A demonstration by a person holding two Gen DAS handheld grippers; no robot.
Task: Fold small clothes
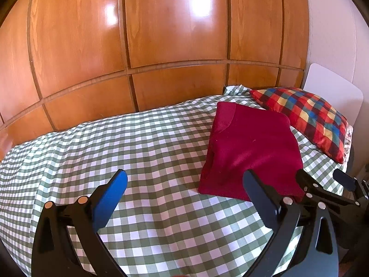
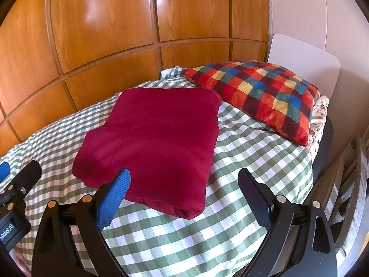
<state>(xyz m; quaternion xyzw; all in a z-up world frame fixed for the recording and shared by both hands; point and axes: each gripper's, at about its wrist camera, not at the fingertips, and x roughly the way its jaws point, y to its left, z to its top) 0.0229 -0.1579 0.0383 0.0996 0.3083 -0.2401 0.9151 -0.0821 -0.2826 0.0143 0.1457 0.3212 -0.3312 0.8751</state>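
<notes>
Both claws, left claw and right claw, spread empty; the red garment probably looks folded, so press edges flat on the bed.

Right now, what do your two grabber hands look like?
Both look alike. The left gripper and right gripper each have black plastic arms with silver rivets. One finger wears a ribbed blue pad; the other finger is dark. A small label with white letters sits on the left one.
</notes>
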